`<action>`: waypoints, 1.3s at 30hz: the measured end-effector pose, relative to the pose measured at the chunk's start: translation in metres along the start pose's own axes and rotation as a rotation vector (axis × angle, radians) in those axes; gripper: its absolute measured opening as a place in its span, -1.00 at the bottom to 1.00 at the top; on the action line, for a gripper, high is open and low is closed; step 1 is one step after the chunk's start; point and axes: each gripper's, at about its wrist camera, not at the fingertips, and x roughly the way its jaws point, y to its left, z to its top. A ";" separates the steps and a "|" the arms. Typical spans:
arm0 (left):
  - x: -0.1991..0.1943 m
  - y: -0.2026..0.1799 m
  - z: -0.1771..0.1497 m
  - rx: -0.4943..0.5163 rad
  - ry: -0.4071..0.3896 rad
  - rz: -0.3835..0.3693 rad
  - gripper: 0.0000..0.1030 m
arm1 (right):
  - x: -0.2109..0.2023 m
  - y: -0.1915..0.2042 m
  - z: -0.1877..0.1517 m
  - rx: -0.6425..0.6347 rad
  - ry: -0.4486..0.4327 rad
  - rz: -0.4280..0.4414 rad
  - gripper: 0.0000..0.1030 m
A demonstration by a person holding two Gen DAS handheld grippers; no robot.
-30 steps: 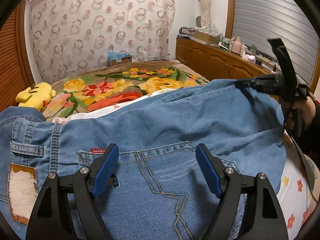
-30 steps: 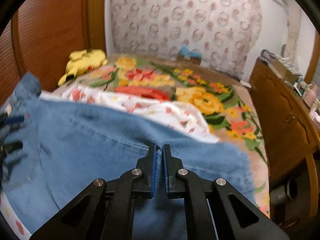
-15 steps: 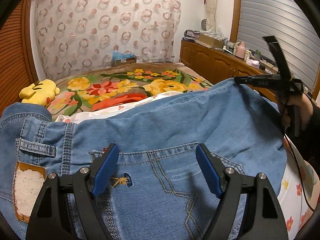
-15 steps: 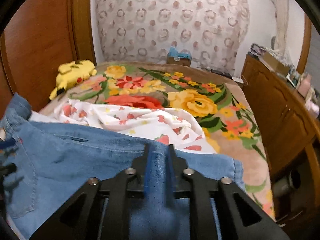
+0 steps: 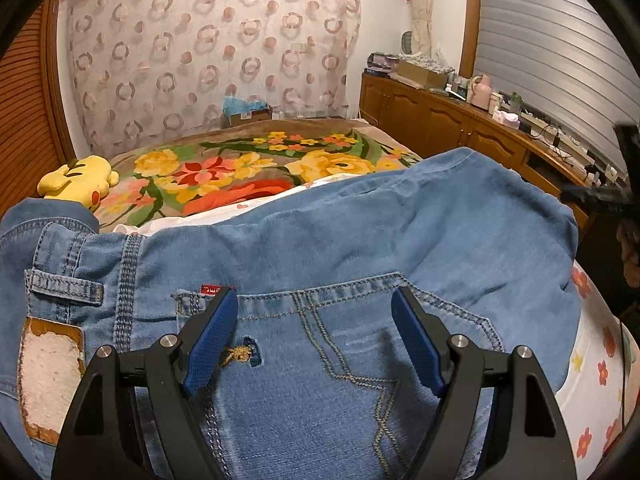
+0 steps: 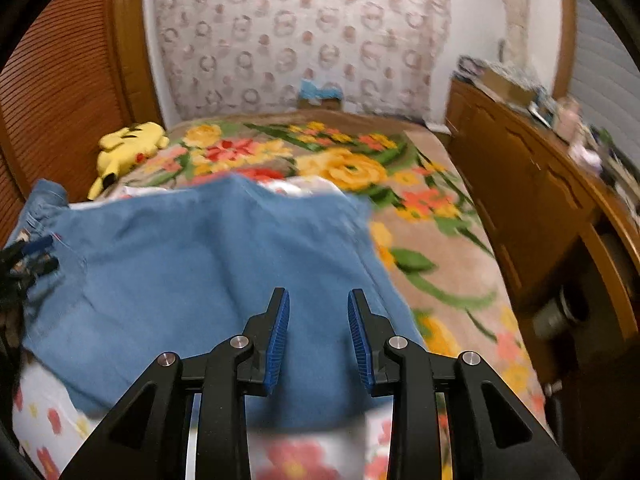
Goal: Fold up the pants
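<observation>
left gripper (image 5: 314,314) jaws wide apart, hovering above the back pocket of the jeans (image 5: 320,240). right gripper (image 6: 318,310) jaws parted, gripping nothing, over the jeans' folded end. jeans lie on the bed's floral blanket (image 6: 432,216).

Parted fingers (image 6: 280,332) over pants (image 6: 192,280)

A: Surface?
B: Bed (image 5: 372,124), covered by a flowered blanket (image 5: 240,168) in yellow, red and green

A: What's on it?
B: Yellow plush toy (image 5: 78,178) at the far left edge beside the wooden wall. White sheet with small flowers (image 5: 596,360) over the near end. Blue jeans (image 5: 320,248) spread across that sheet, back pocket up

A: Right view?
B: Same, blurred; jeans' right edge lies on the blanket
</observation>
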 end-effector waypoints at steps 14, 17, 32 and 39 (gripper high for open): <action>0.004 -0.003 -0.003 0.006 0.016 -0.013 0.55 | 0.040 -0.056 -0.036 0.186 0.078 -0.014 -0.01; 0.003 -0.003 -0.002 0.006 0.016 -0.013 0.55 | 0.044 -0.062 -0.023 0.216 0.088 0.023 -0.01; 0.005 -0.002 -0.003 0.003 0.016 -0.013 0.55 | -0.011 -0.063 0.009 0.148 -0.048 -0.052 -0.88; 0.006 -0.001 -0.004 0.004 0.016 -0.012 0.55 | -0.006 -0.057 0.008 0.119 -0.055 -0.028 -0.88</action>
